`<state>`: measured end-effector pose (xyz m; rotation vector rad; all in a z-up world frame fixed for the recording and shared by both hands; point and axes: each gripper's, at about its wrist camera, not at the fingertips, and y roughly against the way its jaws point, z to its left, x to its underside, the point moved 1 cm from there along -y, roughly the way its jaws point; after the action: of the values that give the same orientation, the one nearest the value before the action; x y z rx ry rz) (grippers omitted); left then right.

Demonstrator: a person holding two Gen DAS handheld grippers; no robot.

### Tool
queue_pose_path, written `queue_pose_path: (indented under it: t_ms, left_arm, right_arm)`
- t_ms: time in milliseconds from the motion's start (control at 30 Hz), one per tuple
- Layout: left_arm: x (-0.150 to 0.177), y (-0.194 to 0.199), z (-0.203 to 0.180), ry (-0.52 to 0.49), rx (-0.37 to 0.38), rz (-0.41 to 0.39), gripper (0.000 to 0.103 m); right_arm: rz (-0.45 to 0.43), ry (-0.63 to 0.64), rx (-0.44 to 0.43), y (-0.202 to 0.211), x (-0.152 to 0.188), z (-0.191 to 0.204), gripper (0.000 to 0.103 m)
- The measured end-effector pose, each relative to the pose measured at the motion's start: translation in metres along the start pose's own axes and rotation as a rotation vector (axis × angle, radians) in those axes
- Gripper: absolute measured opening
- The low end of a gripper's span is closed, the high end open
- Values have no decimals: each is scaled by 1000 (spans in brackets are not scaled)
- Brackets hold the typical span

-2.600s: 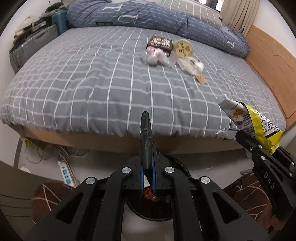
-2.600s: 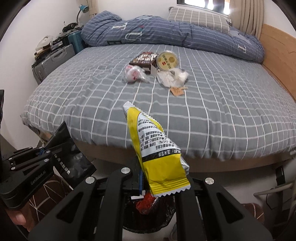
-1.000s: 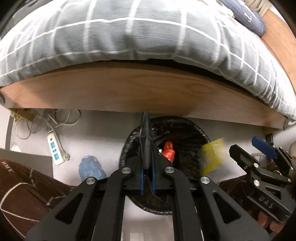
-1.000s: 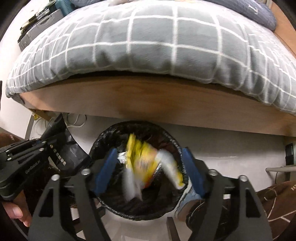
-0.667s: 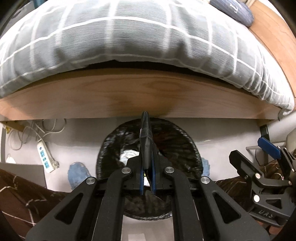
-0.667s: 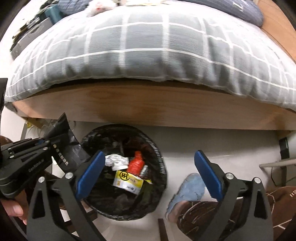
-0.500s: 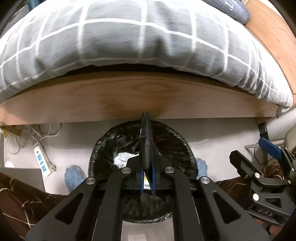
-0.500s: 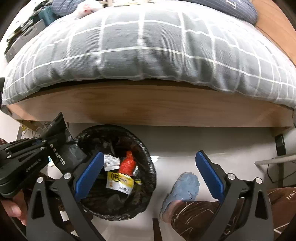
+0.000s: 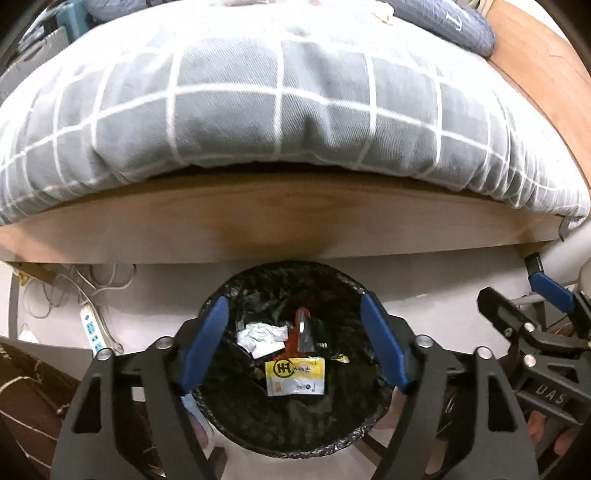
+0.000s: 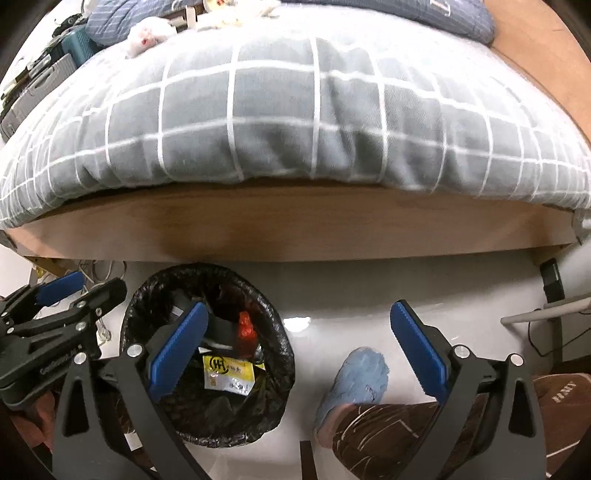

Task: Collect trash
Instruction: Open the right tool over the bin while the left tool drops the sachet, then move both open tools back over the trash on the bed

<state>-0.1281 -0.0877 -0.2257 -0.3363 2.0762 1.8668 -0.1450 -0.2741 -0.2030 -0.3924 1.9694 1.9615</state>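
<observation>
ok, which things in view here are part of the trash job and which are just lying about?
Job:
- bin with black liner
- yellow wrapper inside it
- trash on bed
- left gripper, jaws opening, nothing between them
- right gripper, open and empty

Lying about:
- power strip
- blue slipper
- suitcases

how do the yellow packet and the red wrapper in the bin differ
The yellow packet lies flat and face up, its printing readable; the red wrapper is crumpled and partly buried. The yellow packet sits nearer the camera, the red wrapper toward the bed. Both lie inside the black-lined bin, touched by neither gripper.
</observation>
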Motion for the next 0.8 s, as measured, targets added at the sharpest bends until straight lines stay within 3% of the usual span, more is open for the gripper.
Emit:
queue_pose_path:
  t_ms: [67, 233, 800]
  left_arm:
    - [-2, 7, 1, -5, -15, -22, 87]
    - [-7, 25, 5, -2, -45, -73, 97]
    - [-31, 93, 25, 36, -51, -193, 97]
  right_arm:
    - [-17, 4, 4, 6, -3, 0, 95]
    - [-49, 10, 4, 20, -9, 1, 95]
    - [-199, 33, -16, 81, -39, 17, 95]
